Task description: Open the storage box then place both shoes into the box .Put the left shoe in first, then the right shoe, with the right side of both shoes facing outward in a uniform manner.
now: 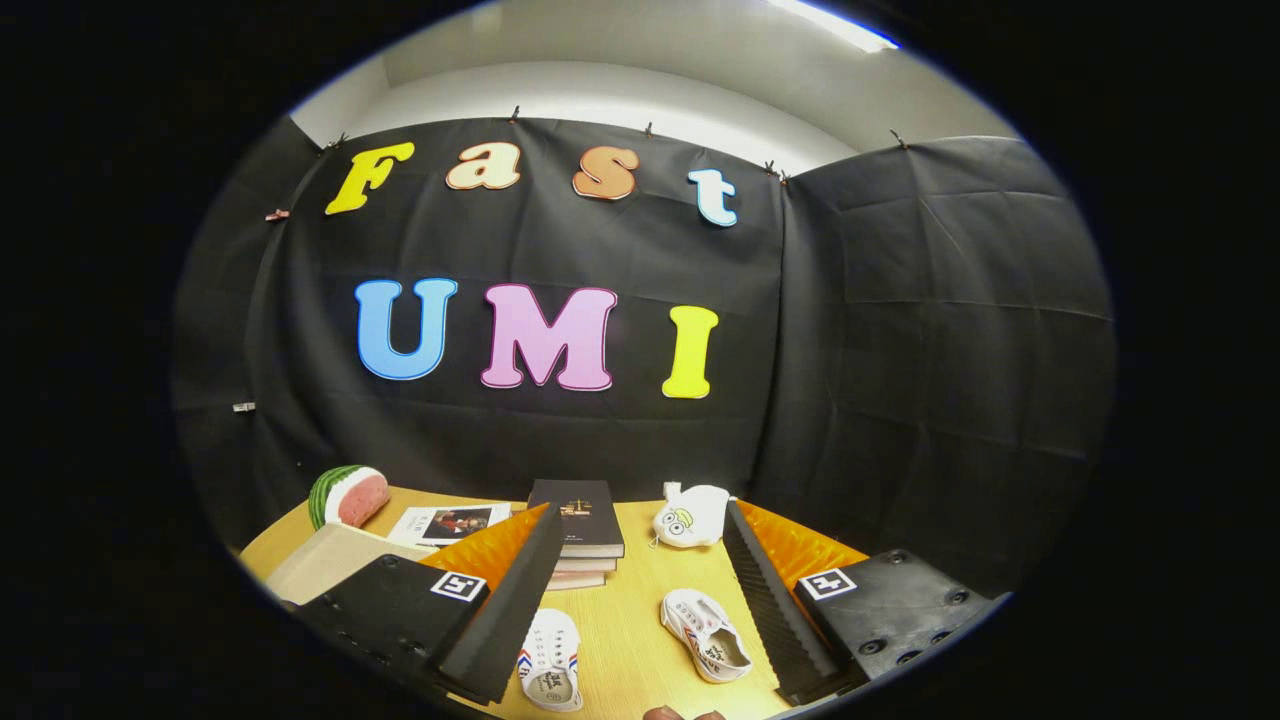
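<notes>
Two shoes lie on the table between the fingers. Gripper spread wide, holding nothing. Books beyond; box beside left finger.

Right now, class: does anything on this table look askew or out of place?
Yes. The two white shoes lie apart between the open gripper fingers, toes pointing different ways, not as a pair. A watermelon slice sits oddly beside the stacked books.

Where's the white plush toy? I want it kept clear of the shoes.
On the table beyond the open fingers, the plush toy sits right of the book stack, past the right-hand shoe.
</notes>
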### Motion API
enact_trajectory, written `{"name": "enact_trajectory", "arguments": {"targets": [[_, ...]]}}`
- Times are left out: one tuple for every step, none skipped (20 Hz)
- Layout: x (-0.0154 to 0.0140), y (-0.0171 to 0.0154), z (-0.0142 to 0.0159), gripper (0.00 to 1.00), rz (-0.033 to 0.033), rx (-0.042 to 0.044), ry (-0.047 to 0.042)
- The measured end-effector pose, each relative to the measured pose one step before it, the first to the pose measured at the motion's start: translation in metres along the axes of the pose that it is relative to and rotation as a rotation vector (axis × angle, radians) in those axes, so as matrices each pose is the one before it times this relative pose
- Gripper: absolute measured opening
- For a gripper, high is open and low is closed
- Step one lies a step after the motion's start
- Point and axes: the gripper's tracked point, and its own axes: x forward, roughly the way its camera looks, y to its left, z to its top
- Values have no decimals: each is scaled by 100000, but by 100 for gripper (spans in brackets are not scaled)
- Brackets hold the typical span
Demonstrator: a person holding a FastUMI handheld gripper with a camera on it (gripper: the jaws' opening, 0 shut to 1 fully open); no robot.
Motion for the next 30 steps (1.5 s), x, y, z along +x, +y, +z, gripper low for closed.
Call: {"name": "enact_trajectory", "arguments": {"targets": [[-4, -16, -80, 97, -108, 303, 217], [-48, 126, -121, 97, 406, 632, 543], [-58, 57, -101, 97, 461, 445, 382], [-163, 21, -77, 97, 161, 528, 578], [-111, -85, -242, 97, -136, 1099, 1319], [-75, 176, -242, 97, 359, 1773, 1291], [28, 191, -210, 97, 843, 1855, 1572], [196, 204, -477, 97, 1289, 1502, 2225], [171, 273, -484, 97, 2091, 1175, 2282], [114, 525, -372, 97, 3143, 1803, 2173], [62, 539, -344, 98, 2896, 2207, 1743], [54, 259, -369, 98, 2501, 2342, 2036], [104, 415, -573, 98, 2521, 2056, 2474], [337, 296, -794, 99, 2554, 1863, 3305], [421, 344, -946, 99, 2570, 2067, 3805], [240, 341, -859, 99, 2693, 2249, 4226], [435, 389, -887, 99, 3178, 2629, 4308], [537, 351, -718, 99, 3181, 3075, 4782], [584, 504, -757, 99, 4079, 3677, 4449], [437, 520, -747, 99, 3793, 4341, 5109], [724, 528, -1020, 99, 4171, 4657, 6031], [301, 583, -1116, 99, 3875, 3855, 5607], [572, 435, -837, 99, 3660, 3240, 5682], [621, 375, -884, 99, 3462, 3392, 5608], [404, 431, -948, 99, 3879, 3938, 5733], [523, 448, -1001, 99, 4115, 4160, 5407], [562, 388, -951, 99, 3348, 3431, 5361], [634, 43, -809, 98, 2807, 2157, 4687], [622, -95, -912, 98, 2598, 935, 4460], [649, -380, -690, 98, 1429, 115, 3498]]}}
